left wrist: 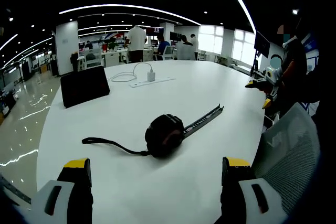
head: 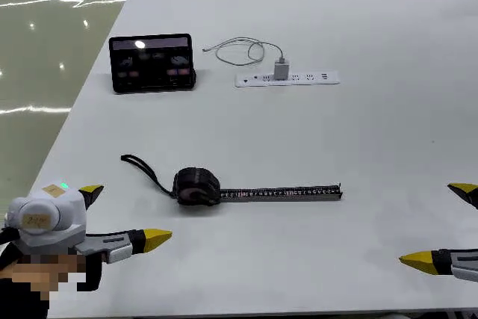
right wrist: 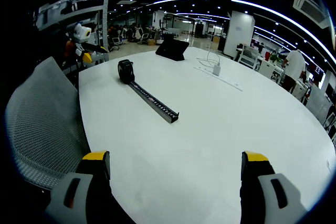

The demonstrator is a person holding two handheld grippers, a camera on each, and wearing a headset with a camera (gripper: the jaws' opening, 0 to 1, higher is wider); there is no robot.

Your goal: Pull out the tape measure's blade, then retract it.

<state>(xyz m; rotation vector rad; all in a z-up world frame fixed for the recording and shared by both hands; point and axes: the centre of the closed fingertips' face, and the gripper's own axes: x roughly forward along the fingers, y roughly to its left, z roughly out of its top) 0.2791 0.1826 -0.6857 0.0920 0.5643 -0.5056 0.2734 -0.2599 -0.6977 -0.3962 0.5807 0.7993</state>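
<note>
Blade [head: 287, 193] lies pulled out on the bench [head: 336, 132], left hand-held gripper [head: 125, 214] and right hand-held gripper [head: 439, 224] both released, well apart from it; retracting likely next, needs a grip on the tape measure [head: 196, 186].

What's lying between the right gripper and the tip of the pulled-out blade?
Nothing. The right gripper view shows bare table from the right gripper to the blade tip.

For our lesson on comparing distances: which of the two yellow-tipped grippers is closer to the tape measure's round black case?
The left gripper: it faces the round black case, while the right gripper lies beyond the tip of the extended marked blade.
</note>
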